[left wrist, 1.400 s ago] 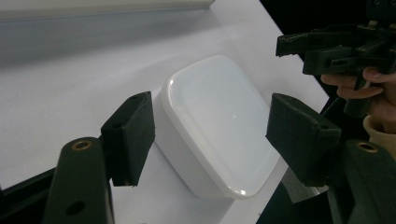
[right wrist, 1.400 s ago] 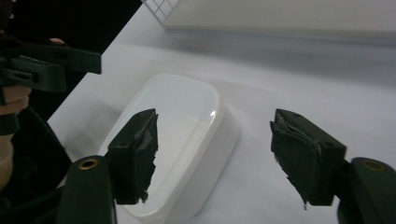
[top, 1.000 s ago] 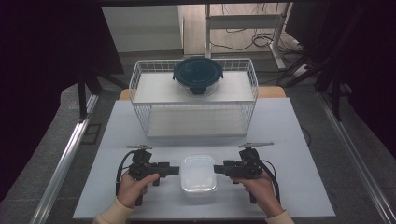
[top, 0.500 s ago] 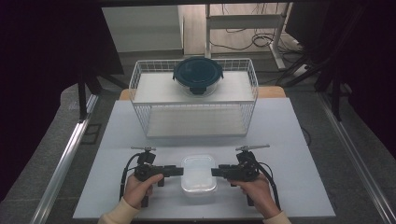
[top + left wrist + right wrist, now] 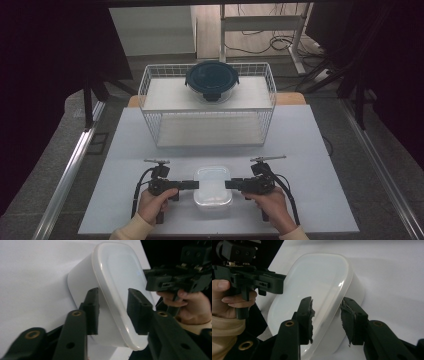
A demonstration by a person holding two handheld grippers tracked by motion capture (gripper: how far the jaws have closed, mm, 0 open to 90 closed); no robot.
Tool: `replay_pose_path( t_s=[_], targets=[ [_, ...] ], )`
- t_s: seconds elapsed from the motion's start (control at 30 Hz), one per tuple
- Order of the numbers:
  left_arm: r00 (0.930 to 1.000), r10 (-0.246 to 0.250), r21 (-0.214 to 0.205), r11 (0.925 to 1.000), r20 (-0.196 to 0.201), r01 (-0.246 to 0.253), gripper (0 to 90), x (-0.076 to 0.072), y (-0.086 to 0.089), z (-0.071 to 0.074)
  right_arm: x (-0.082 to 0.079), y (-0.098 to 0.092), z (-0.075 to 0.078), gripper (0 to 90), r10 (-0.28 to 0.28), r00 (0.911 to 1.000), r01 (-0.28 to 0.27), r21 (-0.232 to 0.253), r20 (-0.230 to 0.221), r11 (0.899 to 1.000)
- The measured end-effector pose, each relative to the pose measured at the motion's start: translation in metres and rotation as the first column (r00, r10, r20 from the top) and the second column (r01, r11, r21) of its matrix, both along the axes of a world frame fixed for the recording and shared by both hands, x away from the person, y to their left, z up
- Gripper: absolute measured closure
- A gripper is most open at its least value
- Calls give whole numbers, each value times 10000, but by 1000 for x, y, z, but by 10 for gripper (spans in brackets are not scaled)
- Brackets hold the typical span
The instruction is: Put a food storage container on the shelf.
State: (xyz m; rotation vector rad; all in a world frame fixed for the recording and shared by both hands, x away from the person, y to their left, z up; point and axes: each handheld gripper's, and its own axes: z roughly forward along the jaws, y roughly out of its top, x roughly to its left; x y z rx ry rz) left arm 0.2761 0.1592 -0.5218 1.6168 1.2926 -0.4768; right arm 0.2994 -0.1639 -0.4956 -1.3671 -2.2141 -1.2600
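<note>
Two hand-held grippers, left [image 5: 192, 185] and right [image 5: 231, 184], both closing astride one white lidded container [image 5: 213, 187], pads not yet pressing.

No readable text, label, brand, number or sign appears on anything.

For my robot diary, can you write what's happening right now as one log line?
left gripper: jaws closing around white lidded box, left edge | right gripper: jaws closing around right edge | box on table | basket behind

High overhead view; both close gripper views sharing the container [image 5: 213, 187]
</note>
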Motion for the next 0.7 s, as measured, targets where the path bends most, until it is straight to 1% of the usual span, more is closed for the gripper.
replay_pose_path(
  t_s=[0.07,0.1,0.13,0.17,0.2,0.23,0.37,0.4,0.43,0.53,0.57,0.7],
  targets=[
    [10000,11,-17,10000,44,-11,661,-1,1,1,0,-1,0,622,-10,10000,10,7,-54,10000],
    [9999,89,-20,10000,110,-88,690,-2,1,2,-1,-3,1,652,-51,9998,54,179,-199,9998],
    [9998,72,-72,9999,182,-71,696,-3,2,3,-1,-4,2,664,-72,9996,80,287,-266,9996],
    [9998,72,-72,9999,182,-71,703,-3,2,3,-1,-4,2,664,-72,9996,80,287,-266,9996],
    [9998,45,-213,9998,216,-40,713,-4,2,5,-1,-7,2,685,-151,9993,166,459,-339,9988],
    [9998,50,-278,9996,206,-44,722,-5,2,6,-1,-8,3,693,-156,9992,174,485,-375,9987],
    [9995,33,-306,9995,323,-24,751,-7,3,8,-2,-10,6,718,-169,9991,193,594,-399,9980],
    [9990,23,-278,9996,438,-11,759,-8,4,10,-3,-12,7,740,-119,9991,149,723,-412,9973],
    [9990,23,-278,9996,438,-11,767,-8,4,10,-3,-13,8,750,-106,9990,141,790,-439,9968],
    [9976,84,-225,9997,682,-69,785,-11,5,15,-4,-14,10,772,-84,9991,122,919,-416,9957],
    [9975,80,-229,9997,695,-64,792,-11,5,16,-4,-15,11,778,-61,9992,99,959,-397,9953],
    [9965,2,-255,9997,839,20,808,-13,5,19,-5,-15,13,796,-53,9998,70,883,-194,9961]
  ],
)
